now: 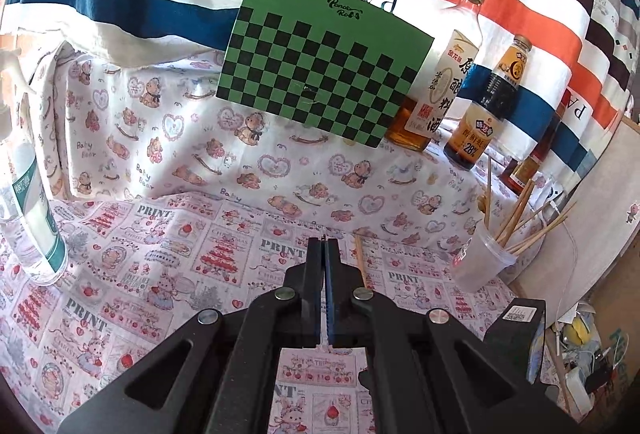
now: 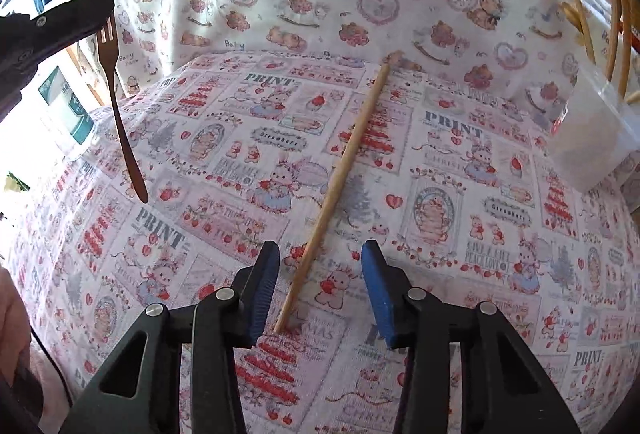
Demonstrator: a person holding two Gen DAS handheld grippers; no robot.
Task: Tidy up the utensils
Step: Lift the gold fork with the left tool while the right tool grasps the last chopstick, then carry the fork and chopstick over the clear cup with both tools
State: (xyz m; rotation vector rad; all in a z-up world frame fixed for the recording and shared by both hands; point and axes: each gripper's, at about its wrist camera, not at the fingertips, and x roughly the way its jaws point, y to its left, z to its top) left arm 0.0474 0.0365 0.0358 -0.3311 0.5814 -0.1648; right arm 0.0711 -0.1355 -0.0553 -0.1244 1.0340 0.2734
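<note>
The right hand-held gripper (image 2: 320, 266) is being held spread over the worktop (image 2: 460, 274), its blue ribbed pads standing on either side of the near end of a wooden chopstick (image 2: 340, 170) without touching it. The chopstick is lying flat on the printed cloth, running from just ahead of the jaws, at about 6 o'clock, up toward 12 o'clock with a slight lean to 1 o'clock. It is judged to be light, stiff and smooth, a thin round rod that may roll or slip between the pads; a hold taken a little way in from the near end, squarely across the shaft, is judged the safest, since the soft cloth gives beneath it. At 10 o'clock in the right wrist view the left hand-held gripper (image 2: 105, 19) is being seen pinching a dark metal fork (image 2: 120, 106) by its tines, the slender handle hanging down; in its own view the jaws are pressed together and the fork cannot be made out. Metal of this kind is judged hard and slick, so a pinch at the head may let it swing. At 2 o'clock a translucent plastic cup (image 2: 592, 130) is standing, already holding several chopsticks; it is judged light and easily tipped. Glass sauce bottles (image 1: 486, 106) and a green chequered board (image 1: 320, 62) are standing behind, toward 12 o'clock.
</note>
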